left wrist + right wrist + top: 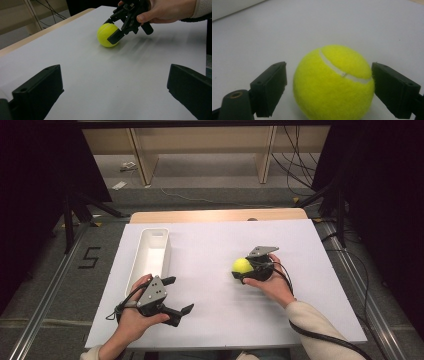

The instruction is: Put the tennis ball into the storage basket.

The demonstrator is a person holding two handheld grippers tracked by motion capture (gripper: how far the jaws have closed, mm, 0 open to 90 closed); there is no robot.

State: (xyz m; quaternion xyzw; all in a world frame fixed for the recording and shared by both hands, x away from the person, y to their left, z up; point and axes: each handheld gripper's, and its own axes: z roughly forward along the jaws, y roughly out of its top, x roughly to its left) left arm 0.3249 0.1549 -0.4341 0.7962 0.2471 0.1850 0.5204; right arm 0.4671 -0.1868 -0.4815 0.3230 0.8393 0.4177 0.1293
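Note:
A yellow tennis ball (241, 265) (107, 35) (334, 82) rests on the white table top (210, 240), right of the middle. My right gripper (240, 269) (110, 31) (329, 85) is down at the table with the ball between its jaws. One jaw touches the felt, while a thin gap shows at the other, so it stands open around the ball. My left gripper (181, 294) (115, 87) hovers near the front left of the table, wide open with nothing in it, and points toward the ball.
A long white bin (154, 231), with nothing in it, lies along the left side of the table, just beyond my left hand. A wooden strip (215, 215) borders the far edge. Cables trail from both grippers off the near edge.

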